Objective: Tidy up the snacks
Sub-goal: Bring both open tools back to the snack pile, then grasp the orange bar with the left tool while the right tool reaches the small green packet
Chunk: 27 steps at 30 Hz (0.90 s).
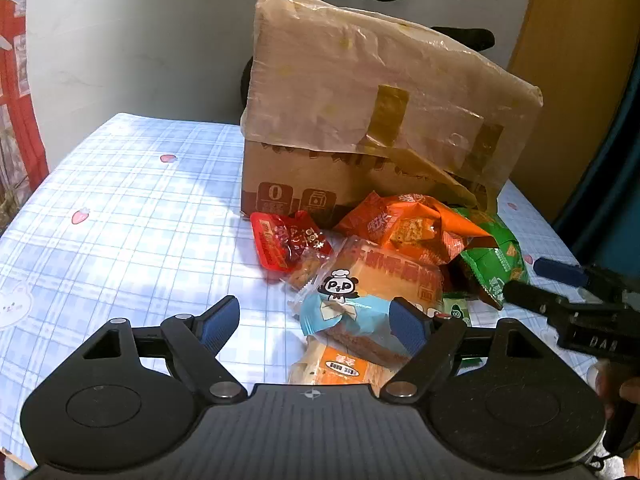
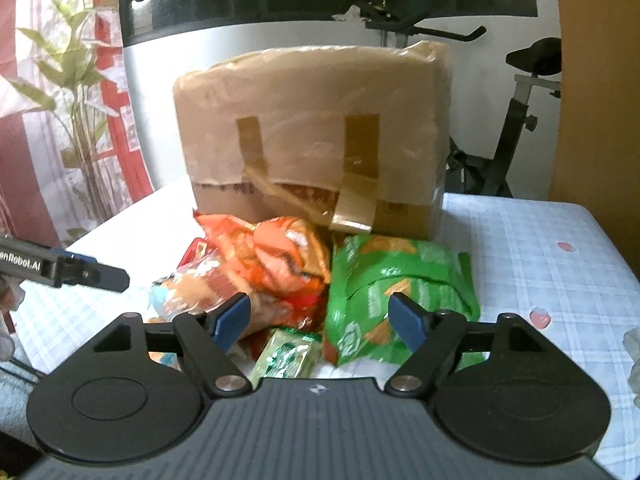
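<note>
Near the worktop's [image 1: 120,200] far edge, in front of the taped cardboard box [image 1: 360,120], lies our snack pile [image 1: 400,248]; our left claw [image 1: 318,322] and right claw [image 2: 320,318] hover above it, jaws apart, gripping nothing.

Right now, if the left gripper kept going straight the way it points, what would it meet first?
Most likely the panda-print bread packet, lying right ahead between the open pads of the left gripper. The orange snack bag lies beyond it. Depth is hard to judge.
</note>
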### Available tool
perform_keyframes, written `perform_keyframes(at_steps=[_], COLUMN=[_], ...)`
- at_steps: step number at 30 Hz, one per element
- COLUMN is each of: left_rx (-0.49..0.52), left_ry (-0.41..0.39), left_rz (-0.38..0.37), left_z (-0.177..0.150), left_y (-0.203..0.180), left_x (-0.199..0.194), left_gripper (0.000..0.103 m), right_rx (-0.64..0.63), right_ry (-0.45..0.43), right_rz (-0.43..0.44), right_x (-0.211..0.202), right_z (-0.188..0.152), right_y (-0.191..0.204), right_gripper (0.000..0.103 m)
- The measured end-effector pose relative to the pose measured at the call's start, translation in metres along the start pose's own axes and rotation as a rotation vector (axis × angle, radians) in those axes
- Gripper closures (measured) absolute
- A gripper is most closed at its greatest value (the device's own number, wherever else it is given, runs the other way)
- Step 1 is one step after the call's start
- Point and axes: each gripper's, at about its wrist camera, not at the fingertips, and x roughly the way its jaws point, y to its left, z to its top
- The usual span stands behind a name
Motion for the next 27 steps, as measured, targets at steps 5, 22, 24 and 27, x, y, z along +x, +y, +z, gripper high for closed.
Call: perform_keyframes(at_steps=[5,22,24,27], left_rx=[-0.019,-0.135,-0.148,-0.169], left_ry=[0.017,0.209,0.224,0.243], left_rz=[-0.011,-0.111,-0.122,-0.115], left_z=[-0.007,-0.031,-0.033,-0.034], left_y=[-0.001,0.007,0.008,0.008], left_x=[-0.001,0.027,0.03,0.036], left_gripper=[0.019,0.038,0.038,0.038], right_rx=[-0.017,-0.269,-0.286,-0.296], right_ry=[0.031,0.179,0.183,0.19], right_rz=[0.015,-0.003,0.006,0.018], right_x=[0.002,0.034,0.033,0.031], right_z=[-0.009,-0.034,-0.035,-0.036], right_y=[0.009,0.053,0.056,0.059], right_gripper=[0.035,0.043,0.043,0.043])
